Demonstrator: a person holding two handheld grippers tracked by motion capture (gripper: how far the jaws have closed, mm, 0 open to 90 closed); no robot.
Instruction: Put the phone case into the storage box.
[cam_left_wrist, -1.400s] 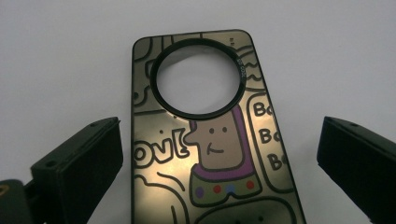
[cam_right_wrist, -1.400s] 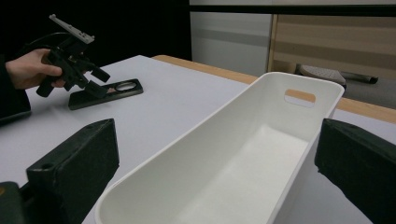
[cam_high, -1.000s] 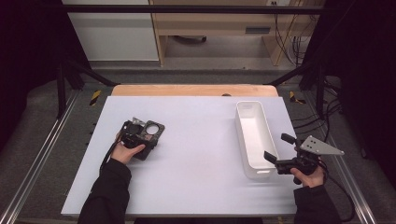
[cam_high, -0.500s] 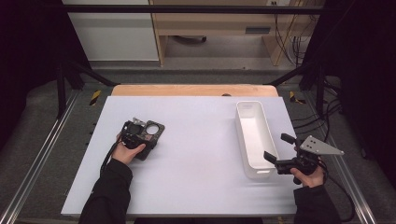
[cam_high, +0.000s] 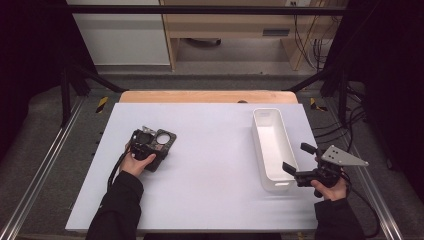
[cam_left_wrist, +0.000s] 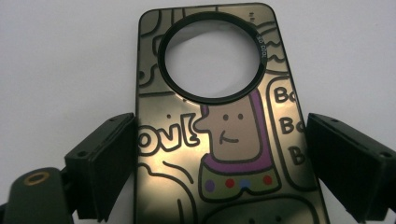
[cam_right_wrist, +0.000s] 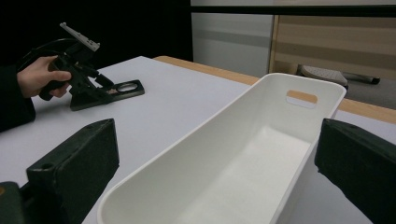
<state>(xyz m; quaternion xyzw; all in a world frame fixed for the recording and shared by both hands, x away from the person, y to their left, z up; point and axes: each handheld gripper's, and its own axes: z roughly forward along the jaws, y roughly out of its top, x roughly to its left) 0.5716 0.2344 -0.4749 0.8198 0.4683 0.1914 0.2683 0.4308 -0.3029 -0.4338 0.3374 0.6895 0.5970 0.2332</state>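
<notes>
A dark phone case (cam_high: 164, 141) with cartoon drawings and a round camera hole lies flat on the white table (cam_high: 215, 150), left of centre. My left gripper (cam_high: 148, 146) comes down on its near end. In the left gripper view the case (cam_left_wrist: 233, 135) lies between the two black jaws and both pads touch its long edges, so the left gripper (cam_left_wrist: 219, 128) is shut on it. My right gripper (cam_high: 296, 158) hangs open at the near right end of a long white bin (cam_high: 256, 131). The empty bin (cam_right_wrist: 224, 112) stretches away between the spread jaws of the right gripper (cam_right_wrist: 217, 128), and the left gripper (cam_right_wrist: 91, 86) shows beyond on the case (cam_right_wrist: 126, 87).
A wooden strip (cam_high: 210, 96) runs along the table's far edge. Metal rails (cam_high: 47, 160) flank the table on both sides. Cables (cam_high: 345, 125) lie on the floor at the right. Broad bare tabletop lies between the case and the bin.
</notes>
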